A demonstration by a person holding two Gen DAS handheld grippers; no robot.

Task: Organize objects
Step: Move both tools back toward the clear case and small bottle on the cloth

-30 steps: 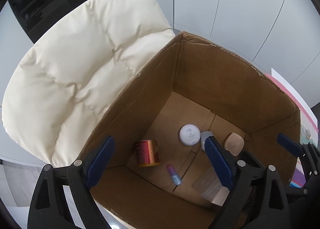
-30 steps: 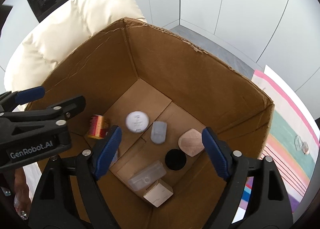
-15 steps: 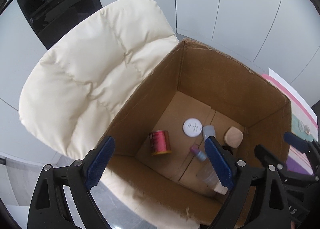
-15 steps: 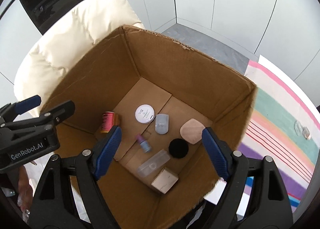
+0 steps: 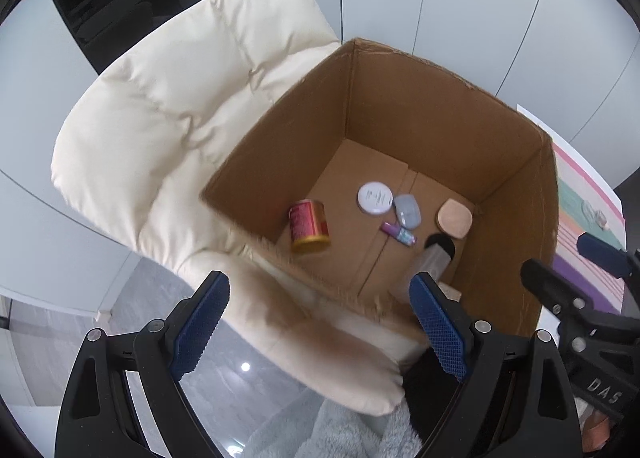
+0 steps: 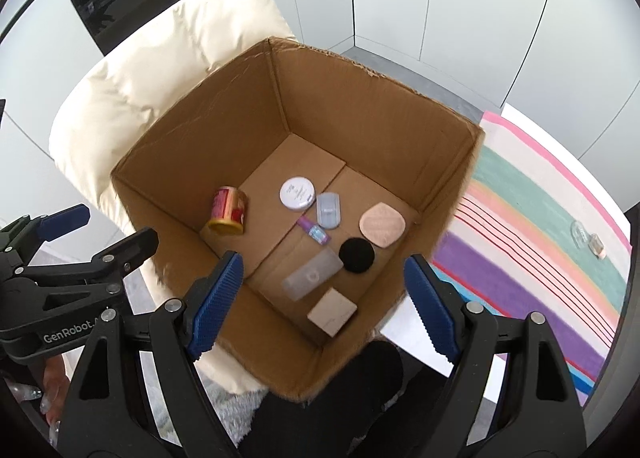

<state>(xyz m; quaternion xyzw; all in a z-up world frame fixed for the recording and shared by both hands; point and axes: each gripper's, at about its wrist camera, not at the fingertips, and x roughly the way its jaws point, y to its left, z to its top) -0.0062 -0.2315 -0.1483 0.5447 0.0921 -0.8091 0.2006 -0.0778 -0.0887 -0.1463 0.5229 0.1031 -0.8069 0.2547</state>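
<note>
I hold both sets of tongs, left tongs (image 5: pixel 318 322) and right tongs (image 6: pixel 320 304), spread apart and empty above the cardboard box (image 6: pixel 360 113) on a cream chair (image 5: pixel 168 129); a red can (image 6: pixel 228 211), white round tin (image 6: pixel 297 193) and black disc (image 6: pixel 357 255) lie on its floor.
</note>
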